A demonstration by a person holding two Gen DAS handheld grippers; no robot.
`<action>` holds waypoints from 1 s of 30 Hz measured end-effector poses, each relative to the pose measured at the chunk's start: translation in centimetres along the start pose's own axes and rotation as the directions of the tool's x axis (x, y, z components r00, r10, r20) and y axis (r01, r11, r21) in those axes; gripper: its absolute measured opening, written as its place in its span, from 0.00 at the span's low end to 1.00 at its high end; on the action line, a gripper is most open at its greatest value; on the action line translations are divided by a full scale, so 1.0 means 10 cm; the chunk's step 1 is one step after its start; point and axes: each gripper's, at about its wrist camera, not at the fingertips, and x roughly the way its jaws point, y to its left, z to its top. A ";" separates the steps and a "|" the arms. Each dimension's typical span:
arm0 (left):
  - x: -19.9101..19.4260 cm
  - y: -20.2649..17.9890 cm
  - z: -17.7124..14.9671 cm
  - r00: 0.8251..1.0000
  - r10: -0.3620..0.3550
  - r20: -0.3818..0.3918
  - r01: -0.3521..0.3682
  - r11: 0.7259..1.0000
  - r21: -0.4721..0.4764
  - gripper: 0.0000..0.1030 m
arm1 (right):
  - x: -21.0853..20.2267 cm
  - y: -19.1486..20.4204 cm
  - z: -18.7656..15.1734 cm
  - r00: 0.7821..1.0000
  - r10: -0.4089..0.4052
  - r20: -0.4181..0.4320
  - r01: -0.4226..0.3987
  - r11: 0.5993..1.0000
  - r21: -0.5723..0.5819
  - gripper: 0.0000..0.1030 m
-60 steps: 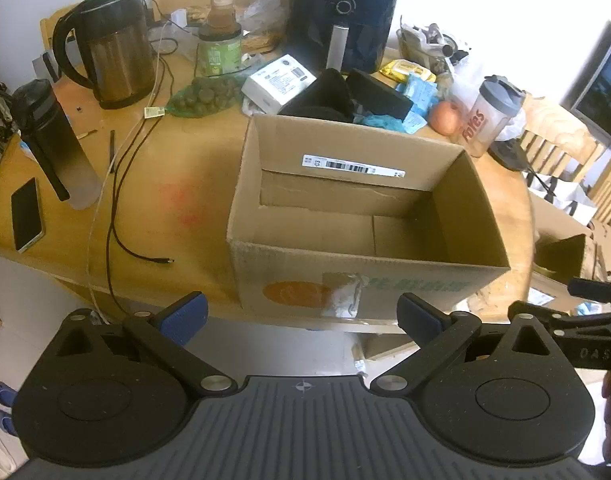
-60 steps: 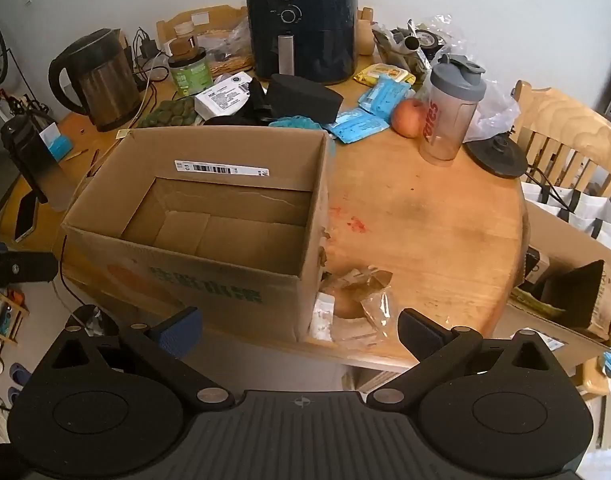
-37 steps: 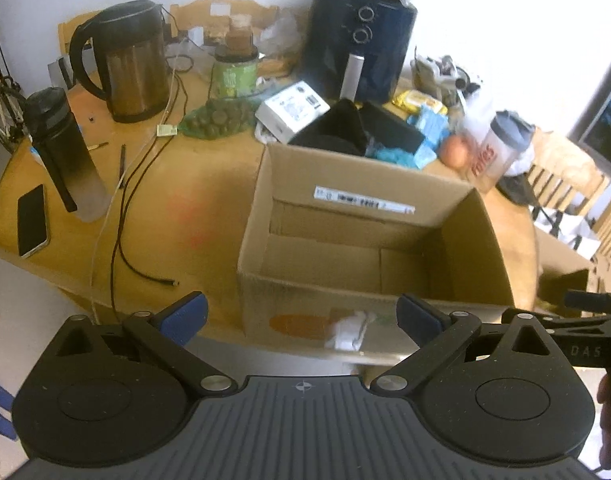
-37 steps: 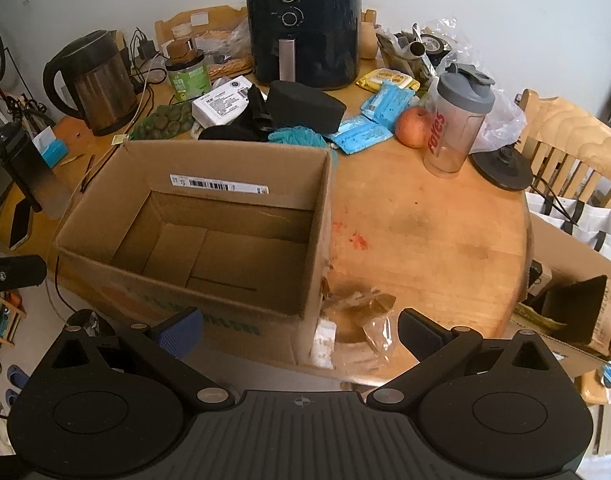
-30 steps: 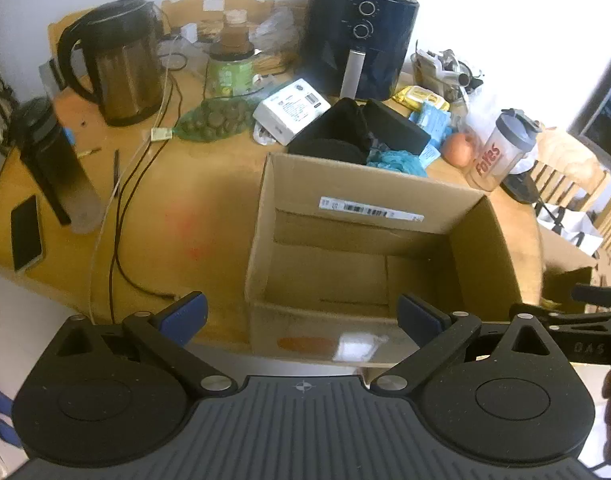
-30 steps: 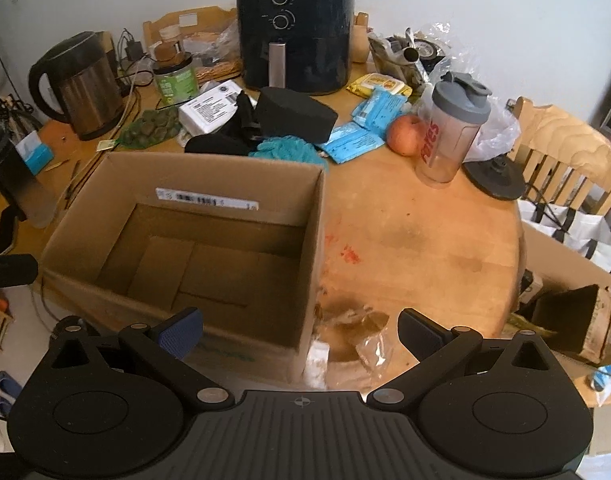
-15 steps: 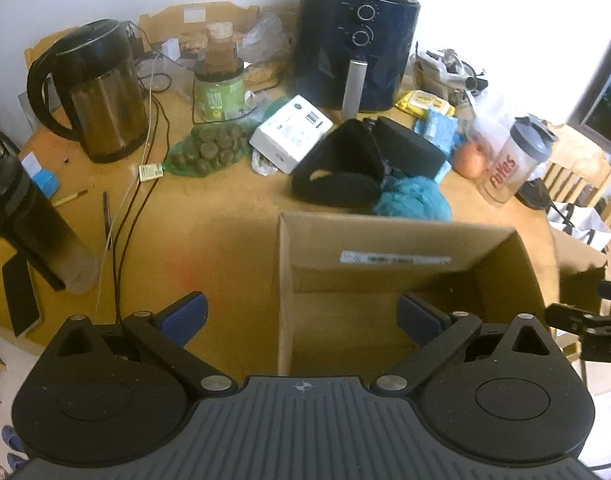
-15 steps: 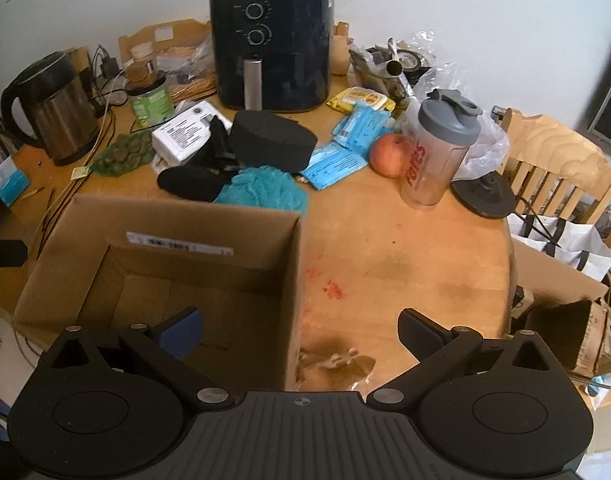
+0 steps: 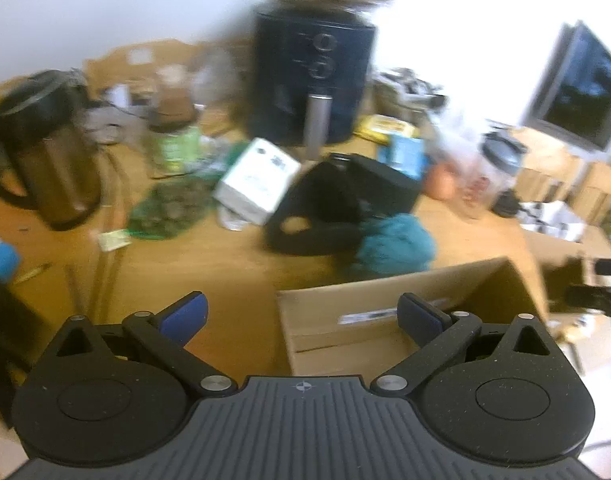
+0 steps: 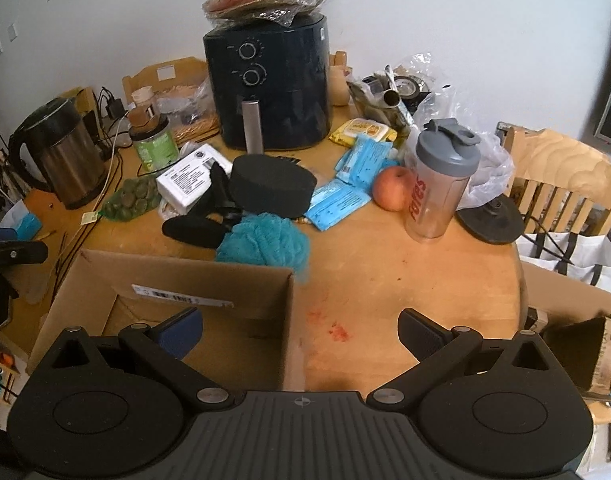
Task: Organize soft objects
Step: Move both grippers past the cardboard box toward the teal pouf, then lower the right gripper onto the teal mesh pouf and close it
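Observation:
An open, empty cardboard box point(image 10: 177, 276) stands on the round wooden table point(image 10: 405, 280), near its front edge; it also shows in the blurred left wrist view point(image 9: 385, 300). Behind it lie a teal fluffy ball point(image 10: 263, 240), a black soft pad point(image 10: 271, 188) and a black soft strap-like piece point(image 10: 193, 230); the left wrist view shows the ball point(image 9: 393, 242) and the black pieces point(image 9: 325, 216) too. My left gripper point(image 9: 301, 314) is open and empty above the box's left wall. My right gripper point(image 10: 299, 330) is open and empty above the box's right corner.
At the back stand a black air fryer point(image 10: 269, 84), a kettle point(image 10: 61, 152), a green jar point(image 10: 151, 140), a white carton point(image 10: 191, 178), blue packets point(image 10: 341, 196), an apple point(image 10: 391, 188) and a shaker bottle point(image 10: 437, 184). A wooden chair point(image 10: 561, 184) is at the right.
Both grippers have moved forward and upward over the box, toward the soft things behind it. The box now sits low in both views. Both grippers stay open.

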 end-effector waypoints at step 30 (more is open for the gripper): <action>-0.05 0.48 0.01 0.994 0.090 0.060 -0.080 0.985 -0.153 1.00 | 0.70 -0.45 0.53 0.993 0.113 -0.020 -0.114 0.991 -0.074 1.00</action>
